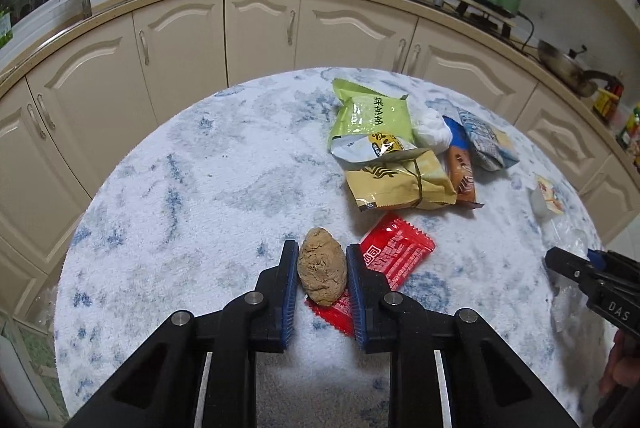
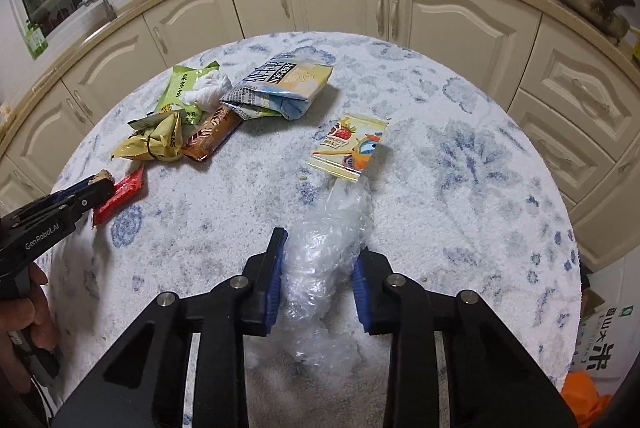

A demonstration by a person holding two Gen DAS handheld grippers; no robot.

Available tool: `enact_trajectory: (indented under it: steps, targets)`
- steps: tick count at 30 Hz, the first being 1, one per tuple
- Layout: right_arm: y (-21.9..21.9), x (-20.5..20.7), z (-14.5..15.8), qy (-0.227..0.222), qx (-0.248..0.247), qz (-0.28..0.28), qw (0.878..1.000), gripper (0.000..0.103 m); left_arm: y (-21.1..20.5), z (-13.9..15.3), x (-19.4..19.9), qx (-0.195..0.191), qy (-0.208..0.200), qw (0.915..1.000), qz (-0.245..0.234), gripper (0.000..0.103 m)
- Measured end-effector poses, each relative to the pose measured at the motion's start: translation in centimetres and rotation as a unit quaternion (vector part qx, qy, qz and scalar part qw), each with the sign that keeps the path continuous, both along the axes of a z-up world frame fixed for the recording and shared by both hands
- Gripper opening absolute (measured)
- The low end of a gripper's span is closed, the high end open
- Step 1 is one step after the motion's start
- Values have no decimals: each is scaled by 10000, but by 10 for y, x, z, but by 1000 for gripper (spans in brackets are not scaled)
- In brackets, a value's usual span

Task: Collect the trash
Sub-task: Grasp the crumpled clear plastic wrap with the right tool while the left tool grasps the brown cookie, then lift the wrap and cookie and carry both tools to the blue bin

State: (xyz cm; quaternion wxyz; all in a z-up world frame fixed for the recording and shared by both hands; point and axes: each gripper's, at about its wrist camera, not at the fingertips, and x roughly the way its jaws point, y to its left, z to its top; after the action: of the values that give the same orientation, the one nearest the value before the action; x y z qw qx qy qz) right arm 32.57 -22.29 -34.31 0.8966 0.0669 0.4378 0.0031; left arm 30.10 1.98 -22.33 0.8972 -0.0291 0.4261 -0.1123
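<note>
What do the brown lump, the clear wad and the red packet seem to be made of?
Brown lump: probably crumpled paper or tissue; matt, fibrous, creased.
Clear wad: thin plastic film; see-through, shiny wrinkles.
Red packet: glossy printed plastic or foil wrap; crimped, zigzag edge.

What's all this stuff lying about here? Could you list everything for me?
brown lump: one, tan, between the left jaws
red wrapper: one, red, under that lump
clear plastic wad: one, see-through, between the right jaws
strawberry packet: one, yellow, just beyond the wad
wrapper pile: several, green, gold, brown, blue, far side of table
table: one, white-blue cover
cabinets: row, cream, behind
left gripper: closed on lump
right gripper: closed on wad
</note>
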Motion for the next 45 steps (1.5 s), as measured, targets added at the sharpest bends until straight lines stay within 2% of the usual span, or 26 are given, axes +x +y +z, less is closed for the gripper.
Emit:
enact_trajectory:
  steps: [6, 14, 18, 25, 34, 45]
  targets:
    - [-7, -12, 4, -100, 272, 39, 9996, 27, 3, 10, -18, 24, -139, 9998, 132, 20]
    - [-16, -25, 16, -310, 510, 39, 9982, 27, -3, 39, -41, 136, -446, 9988, 155, 20]
    - [-19, -33, 27, -463, 579, 50, 9972, 27, -14, 56, -52, 96, -597, 9982, 9, 20]
    - [-32, -53, 58, -841, 623, 2, 9945, 27, -48, 88, -73, -60, -897, 9954, -324, 20]
    - [-64, -84, 98, -1354, 613, -152, 9888, 27, -104, 123, -93, -58, -1302, 9882, -810, 20]
    - [-141, -133, 121, -1708, 411, -966, 9797, 27, -185, 148, -116, -169, -1622, 9715, -1721, 20]
